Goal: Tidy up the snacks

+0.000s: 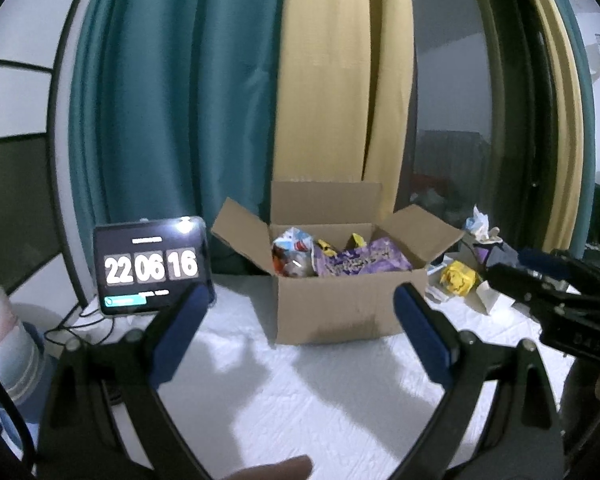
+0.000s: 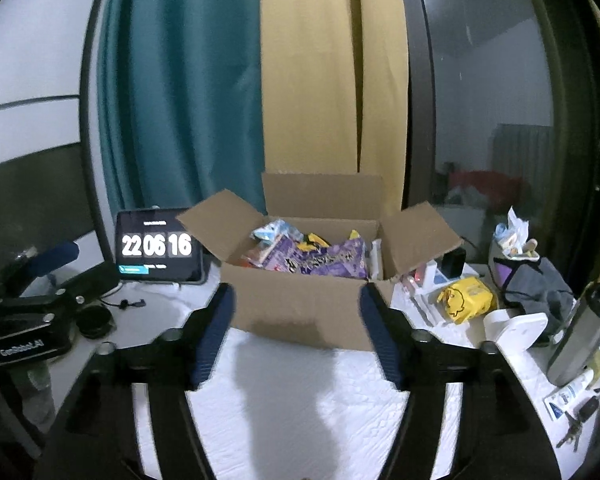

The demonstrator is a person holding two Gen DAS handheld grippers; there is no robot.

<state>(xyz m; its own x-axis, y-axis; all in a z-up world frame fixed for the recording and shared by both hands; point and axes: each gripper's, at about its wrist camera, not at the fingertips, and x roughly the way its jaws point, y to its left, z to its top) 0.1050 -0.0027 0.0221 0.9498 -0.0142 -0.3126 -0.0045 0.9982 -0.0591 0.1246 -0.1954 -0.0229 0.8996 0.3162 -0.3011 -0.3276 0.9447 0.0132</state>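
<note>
Blue-padded fingers of the left claw fill the near foreground of the left wrist view, spread wide with nothing between them — only bare white tabletop shows in the gap. A fingertip of the person's hand enters at the bottom edge.

Left: a tablet stands propped at the rear of the tabletop, its screen showing large white clock digits, with dark cables trailing beside it. Teal curtain hangs behind it, yellow curtain further right.

Centre: an open cardboard box sits upright on the tabletop, all four flaps folded outward or up. Inside lie the snacks — a purple snack bag on top, a red-and-white packet at the box's left, and yellow-and-black packets showing between them.

Right: a yellow packet lies on the tabletop just beside the box, outside it, among white cartons and a dark cloth pouch. A metal flask lies tilted at the far right of the right wrist view, with keys near the edge.

The right claw is likewise open, fingers apart and empty, framing the front wall of the box; it hovers short of the box, as does the left. Each claw appears in the other's view as a dark body at the frame edge.
</note>
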